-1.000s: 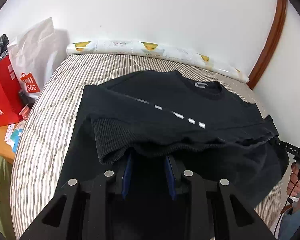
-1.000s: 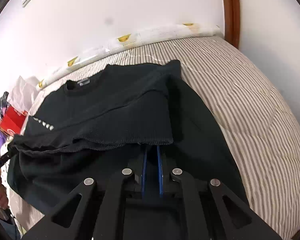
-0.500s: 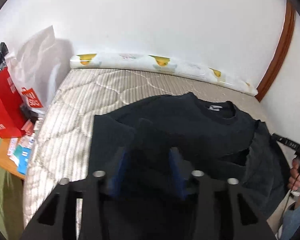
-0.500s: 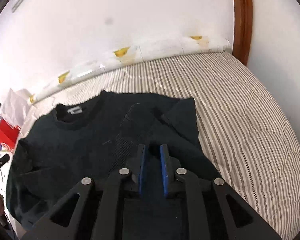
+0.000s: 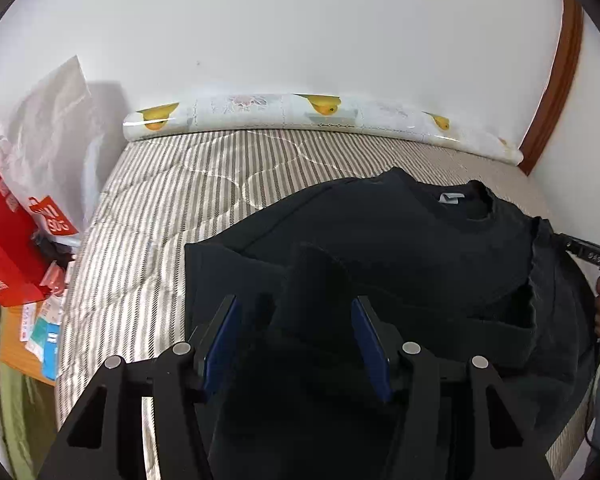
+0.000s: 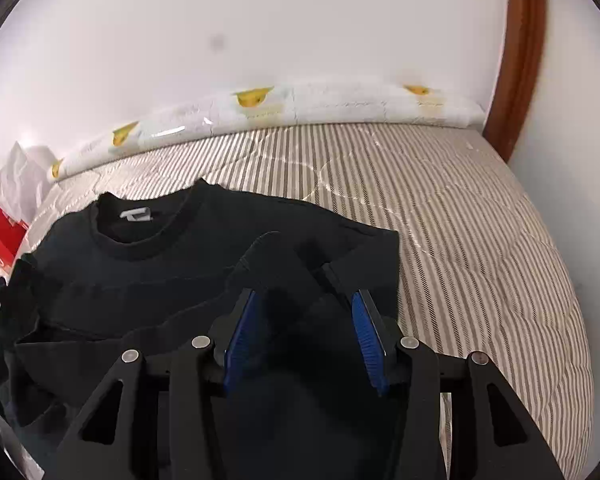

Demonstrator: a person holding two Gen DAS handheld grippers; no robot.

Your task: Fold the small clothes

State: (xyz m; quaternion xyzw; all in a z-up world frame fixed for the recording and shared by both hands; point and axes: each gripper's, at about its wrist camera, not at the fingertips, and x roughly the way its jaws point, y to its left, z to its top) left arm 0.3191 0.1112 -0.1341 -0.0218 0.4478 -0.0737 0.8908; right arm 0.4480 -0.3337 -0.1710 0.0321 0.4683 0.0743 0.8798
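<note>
The black sweater (image 5: 400,240) lies folded on the striped mattress (image 5: 148,240). A raised fold stands between the spread left gripper (image 5: 296,334), untouched; the right gripper (image 6: 302,330) is opening over another fold.

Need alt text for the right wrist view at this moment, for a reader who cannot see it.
A black sweater lies folded on a striped mattress, neck label facing up, seen from above the right gripper, whose blue-padded jaws are opening over a raised fold of the fabric without pressing it. A white wall and a rolled, duck-printed mat lie beyond.
</note>
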